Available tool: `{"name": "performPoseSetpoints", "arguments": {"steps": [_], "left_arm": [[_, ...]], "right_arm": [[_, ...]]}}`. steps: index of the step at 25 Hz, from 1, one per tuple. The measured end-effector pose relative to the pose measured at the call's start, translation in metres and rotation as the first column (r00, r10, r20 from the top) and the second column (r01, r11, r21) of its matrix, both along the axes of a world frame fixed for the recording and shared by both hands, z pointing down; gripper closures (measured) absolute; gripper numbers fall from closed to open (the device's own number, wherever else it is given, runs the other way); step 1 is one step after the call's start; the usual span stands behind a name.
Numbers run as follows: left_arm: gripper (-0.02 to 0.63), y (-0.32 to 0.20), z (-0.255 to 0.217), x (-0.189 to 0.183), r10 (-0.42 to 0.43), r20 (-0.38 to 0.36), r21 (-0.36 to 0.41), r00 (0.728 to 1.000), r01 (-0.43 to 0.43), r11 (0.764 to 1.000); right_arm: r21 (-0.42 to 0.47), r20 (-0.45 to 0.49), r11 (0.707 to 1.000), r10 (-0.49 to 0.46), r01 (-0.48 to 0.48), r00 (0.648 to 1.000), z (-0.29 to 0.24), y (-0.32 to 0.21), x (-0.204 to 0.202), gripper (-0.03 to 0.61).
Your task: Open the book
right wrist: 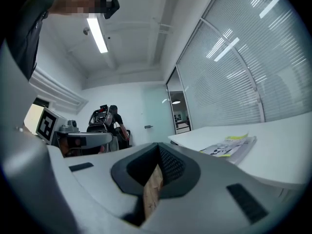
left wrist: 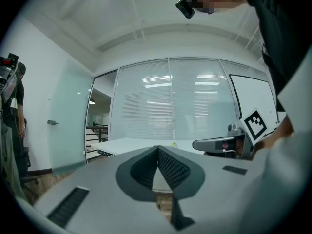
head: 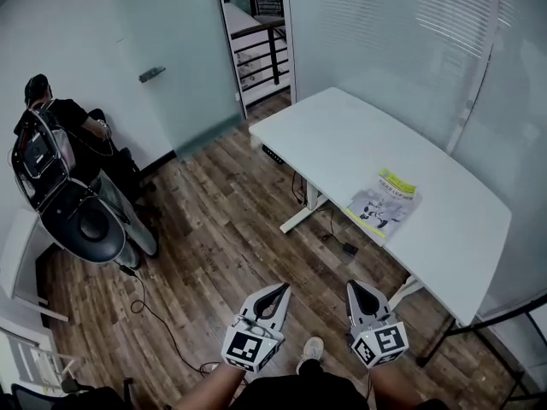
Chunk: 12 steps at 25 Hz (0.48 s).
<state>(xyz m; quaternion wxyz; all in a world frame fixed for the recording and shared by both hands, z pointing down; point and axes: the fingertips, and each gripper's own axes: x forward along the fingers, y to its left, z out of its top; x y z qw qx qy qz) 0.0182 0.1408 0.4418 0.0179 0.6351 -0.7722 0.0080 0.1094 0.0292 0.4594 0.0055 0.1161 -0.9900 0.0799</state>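
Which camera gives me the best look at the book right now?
Head view: the book lies closed, whole cover visible, on the white table. Right gripper view shows it low and slanted; left gripper view only a yellow speck.

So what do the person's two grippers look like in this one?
Both the left gripper and the right gripper have pale grey shells that narrow toward the tip, lined inside with dark ribbed pads. Each carries a cube with black-and-white square markers at the rear. No cables show. The person wears a dark top.
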Motion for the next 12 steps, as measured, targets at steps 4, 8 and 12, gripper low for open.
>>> {"name": "performPoseSetpoints", "arguments": {"steps": [4, 8, 12], "left_arm": [[0.603, -0.033, 0.010, -0.010, 0.003, -0.006, -0.023, 1.000, -0.004, 1.000], [0.603, -0.066, 0.013, -0.018, 0.007, 0.001, -0.036, 1.000, -0.007, 0.999], [0.603, -0.096, 0.024, -0.024, 0.001, 0.009, -0.052, 1.000, 0.000, 0.999]], "right_arm": [[-0.014, 0.006, 1.000, 0.012, -0.011, 1.000, 0.006, -0.032, -0.009, 0.572], [-0.010, 0.007, 1.000, 0.008, -0.008, 1.000, 0.008, -0.064, -0.019, 0.572], [-0.019, 0.023, 1.000, 0.016, -0.016, 1.000, 0.020, -0.095, -0.024, 0.572]]}}
